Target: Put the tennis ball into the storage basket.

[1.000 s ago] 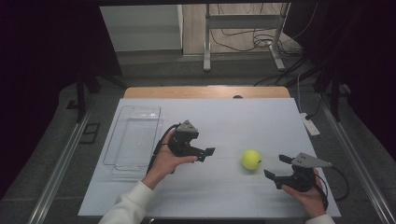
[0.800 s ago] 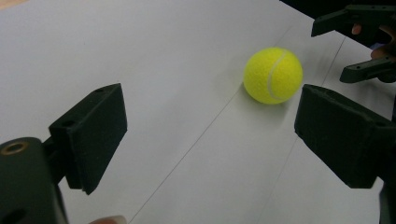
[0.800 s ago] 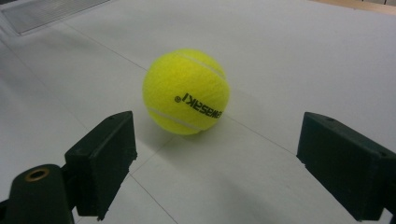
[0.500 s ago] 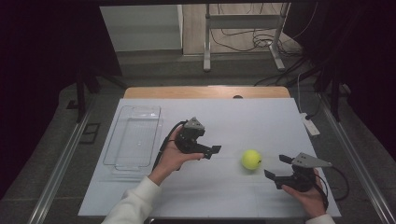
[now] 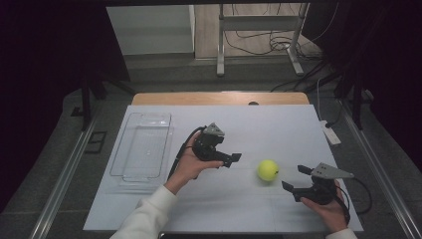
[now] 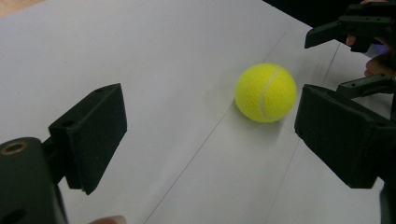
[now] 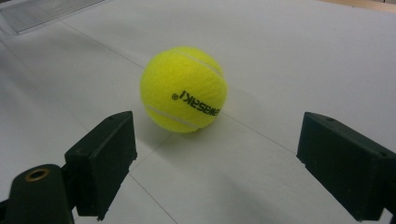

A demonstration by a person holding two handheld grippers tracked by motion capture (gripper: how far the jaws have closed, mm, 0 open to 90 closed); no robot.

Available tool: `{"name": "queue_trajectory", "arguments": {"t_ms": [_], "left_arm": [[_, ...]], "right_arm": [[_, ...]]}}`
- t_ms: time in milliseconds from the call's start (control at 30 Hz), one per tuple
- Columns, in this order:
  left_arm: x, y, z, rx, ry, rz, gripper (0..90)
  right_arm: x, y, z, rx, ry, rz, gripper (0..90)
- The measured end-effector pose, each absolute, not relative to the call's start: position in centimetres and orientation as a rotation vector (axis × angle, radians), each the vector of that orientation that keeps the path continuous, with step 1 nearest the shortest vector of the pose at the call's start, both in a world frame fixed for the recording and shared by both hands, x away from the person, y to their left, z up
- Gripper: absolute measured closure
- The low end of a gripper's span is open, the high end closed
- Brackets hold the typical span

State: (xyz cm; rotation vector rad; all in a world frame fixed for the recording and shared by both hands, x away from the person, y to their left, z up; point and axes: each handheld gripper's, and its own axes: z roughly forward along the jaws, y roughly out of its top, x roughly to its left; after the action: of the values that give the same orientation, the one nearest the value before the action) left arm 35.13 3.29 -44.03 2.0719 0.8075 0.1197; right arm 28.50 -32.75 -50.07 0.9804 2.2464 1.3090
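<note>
A yellow tennis ball rests on the white table sheet, between my two grippers. My left gripper hovers just to its left, jaws open and pointing at the ball, with nothing between them. My right gripper sits low at the ball's right, near the front edge, also open and empty. In the right gripper view the ball lies a short way beyond the jaws, black lettering facing me. The right gripper's jaws show behind the ball in the left gripper view.
A clear plastic tray lies empty at the left side of the sheet. A white power strip sits at the table's right edge. The wooden table edge runs along the back, with cables and a metal stand beyond.
My left gripper has moved to the right, closer to the ball, and risen slightly. The right gripper and the ball have stayed put.
</note>
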Motion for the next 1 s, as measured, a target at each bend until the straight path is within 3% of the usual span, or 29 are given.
{"name": "queue_trajectory", "arguments": {"t_ms": [1000], "left_arm": [[36.2, 0.2, -43.9, 2.102, 0.757, 0.108, 10.6]], "right_arm": [[28.5, -32.8, -50.1, 0.981, 2.249, 1.309, 11.8]]}}
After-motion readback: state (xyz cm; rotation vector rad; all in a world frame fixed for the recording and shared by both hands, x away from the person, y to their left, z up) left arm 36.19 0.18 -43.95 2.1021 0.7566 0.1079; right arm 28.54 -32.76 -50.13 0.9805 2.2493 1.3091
